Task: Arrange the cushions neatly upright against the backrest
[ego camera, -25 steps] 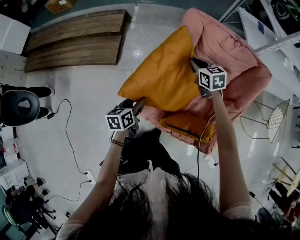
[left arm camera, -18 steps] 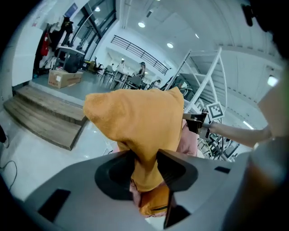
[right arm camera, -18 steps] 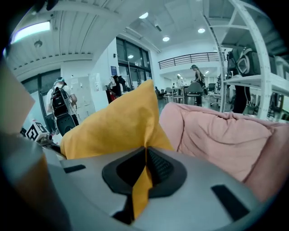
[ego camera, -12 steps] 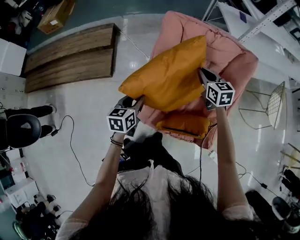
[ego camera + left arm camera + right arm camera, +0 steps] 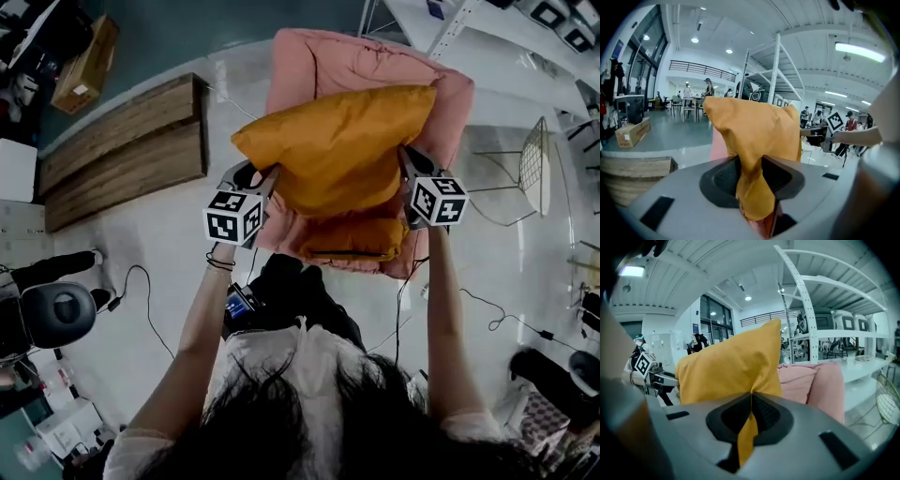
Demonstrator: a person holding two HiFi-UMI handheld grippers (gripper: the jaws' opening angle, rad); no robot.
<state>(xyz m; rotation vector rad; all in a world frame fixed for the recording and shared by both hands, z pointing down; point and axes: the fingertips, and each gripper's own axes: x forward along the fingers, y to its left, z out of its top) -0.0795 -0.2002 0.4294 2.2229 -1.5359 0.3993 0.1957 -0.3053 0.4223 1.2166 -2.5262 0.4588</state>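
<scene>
An orange cushion (image 5: pixel 342 145) is held aloft at the centre of the head view, above a pink armchair (image 5: pixel 337 61) whose seat carries a second orange cushion (image 5: pixel 361 239). Its left corner is pinched by the left gripper (image 5: pixel 267 175), whose jaws have just been closing, with a bunched fold of fabric caught between them. Its right edge is clamped flat between the pressed-together jaws of the right gripper (image 5: pixel 405 161). The armchair is set on a pale, glossy floor (image 5: pixel 159 225), across which black cables (image 5: pixel 148 314) are trailed. A low wooden platform (image 5: pixel 122 150) is seen at the upper left, with a cardboard box (image 5: pixel 84 66) beyond it. A black office chair (image 5: pixel 56 314) is seen at the left edge, white metal shelving (image 5: pixel 450 23) along the top right, and a wire-mesh frame (image 5: pixel 534 164) at the right.
</scene>
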